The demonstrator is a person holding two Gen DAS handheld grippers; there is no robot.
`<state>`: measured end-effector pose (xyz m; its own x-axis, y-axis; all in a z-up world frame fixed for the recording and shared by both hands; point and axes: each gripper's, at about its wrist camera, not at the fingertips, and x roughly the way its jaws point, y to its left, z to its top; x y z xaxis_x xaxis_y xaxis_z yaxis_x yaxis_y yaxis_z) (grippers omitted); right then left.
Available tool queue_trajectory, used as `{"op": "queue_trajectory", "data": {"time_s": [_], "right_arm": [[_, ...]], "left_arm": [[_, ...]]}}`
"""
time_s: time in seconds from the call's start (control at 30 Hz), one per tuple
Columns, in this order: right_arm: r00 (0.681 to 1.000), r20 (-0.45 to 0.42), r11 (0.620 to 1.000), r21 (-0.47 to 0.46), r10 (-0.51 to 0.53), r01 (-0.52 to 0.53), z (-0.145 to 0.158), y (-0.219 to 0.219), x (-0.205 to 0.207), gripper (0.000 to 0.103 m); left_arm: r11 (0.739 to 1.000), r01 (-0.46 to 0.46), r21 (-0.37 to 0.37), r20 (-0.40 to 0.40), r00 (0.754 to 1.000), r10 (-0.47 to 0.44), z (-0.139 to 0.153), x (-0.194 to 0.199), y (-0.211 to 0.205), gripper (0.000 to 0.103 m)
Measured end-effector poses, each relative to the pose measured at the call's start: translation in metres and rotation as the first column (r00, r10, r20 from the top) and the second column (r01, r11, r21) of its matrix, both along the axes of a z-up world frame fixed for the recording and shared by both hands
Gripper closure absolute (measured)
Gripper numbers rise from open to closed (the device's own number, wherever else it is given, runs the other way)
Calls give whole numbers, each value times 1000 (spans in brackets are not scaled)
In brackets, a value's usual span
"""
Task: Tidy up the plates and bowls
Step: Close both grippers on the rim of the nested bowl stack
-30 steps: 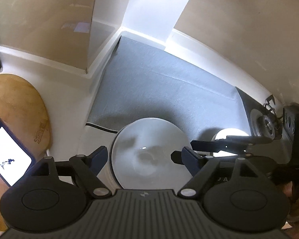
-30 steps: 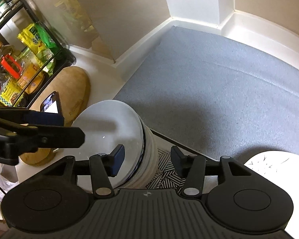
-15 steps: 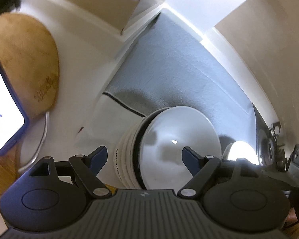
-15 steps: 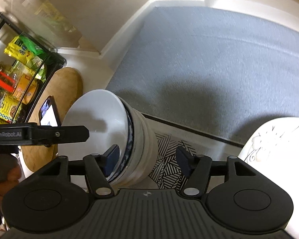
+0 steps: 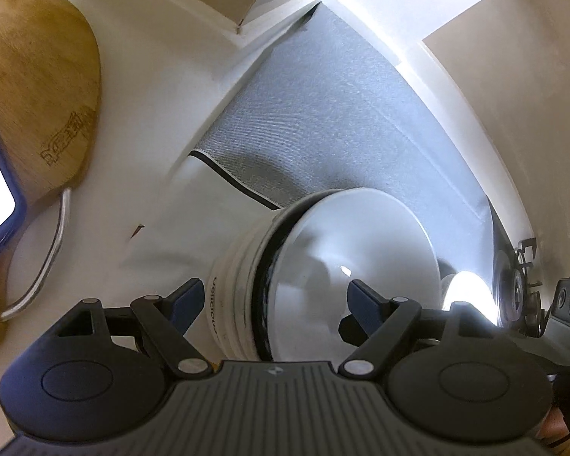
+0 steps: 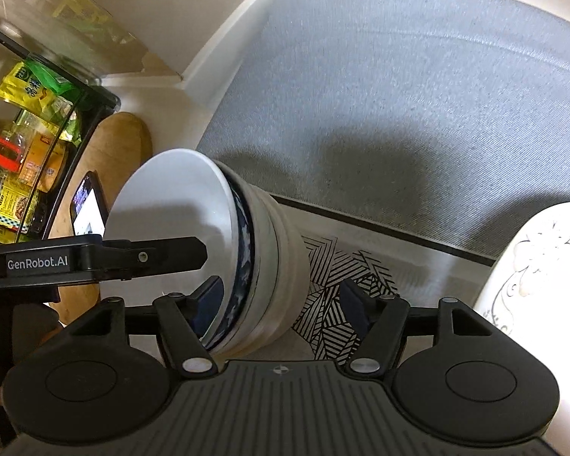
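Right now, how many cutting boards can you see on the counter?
1: a wooden cutting board on the white counter, left of the bowl stack, with a phone lying on it. Others may be out of view.

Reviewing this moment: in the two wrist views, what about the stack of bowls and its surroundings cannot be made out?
- Stack of bowls: its near bottom edge is hidden by the right gripper body; the exact bowl count is unclear in both views.
- Plate: cut off by the right edge of the right wrist view.
- Phone: screen too small and blurred to read.
- Packets on the rack: labels too blurred to read.
- Left gripper: whether its fingers touch the stack is unclear.
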<state>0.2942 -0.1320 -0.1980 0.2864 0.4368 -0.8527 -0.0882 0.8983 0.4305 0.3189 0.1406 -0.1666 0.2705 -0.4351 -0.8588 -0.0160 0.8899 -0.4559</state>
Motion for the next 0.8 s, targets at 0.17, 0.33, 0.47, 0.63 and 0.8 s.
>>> {"op": "queue_trajectory", "data": {"time_s": [0.17,0.33,0.47,0.63,0.8], "right_arm": [[1000,-17,1000,-11,8,-8,-4,9,5,32],[1000,-20,1000,-10,22,-22,-7,10,8,28],[999,-32,1000,1,30,-30,-9,14,12,24],[998,-56,999,23,32,-30,-16,12,16,18],[997,-71,998,50,33,-30,-20,9,18,14]], "left_arm": [[1000,-9,-5,-14,1000,8,-7,3,8,17],[1000,-5,-5,-30,1000,5,-15,8,12,16],[1000,2,-26,-30,1000,-3,-17,11,12,5],[1000,12,-19,-25,1000,-12,-20,12,10,0],[1000,10,-18,-20,1000,-10,-21,12,9,0]]}}
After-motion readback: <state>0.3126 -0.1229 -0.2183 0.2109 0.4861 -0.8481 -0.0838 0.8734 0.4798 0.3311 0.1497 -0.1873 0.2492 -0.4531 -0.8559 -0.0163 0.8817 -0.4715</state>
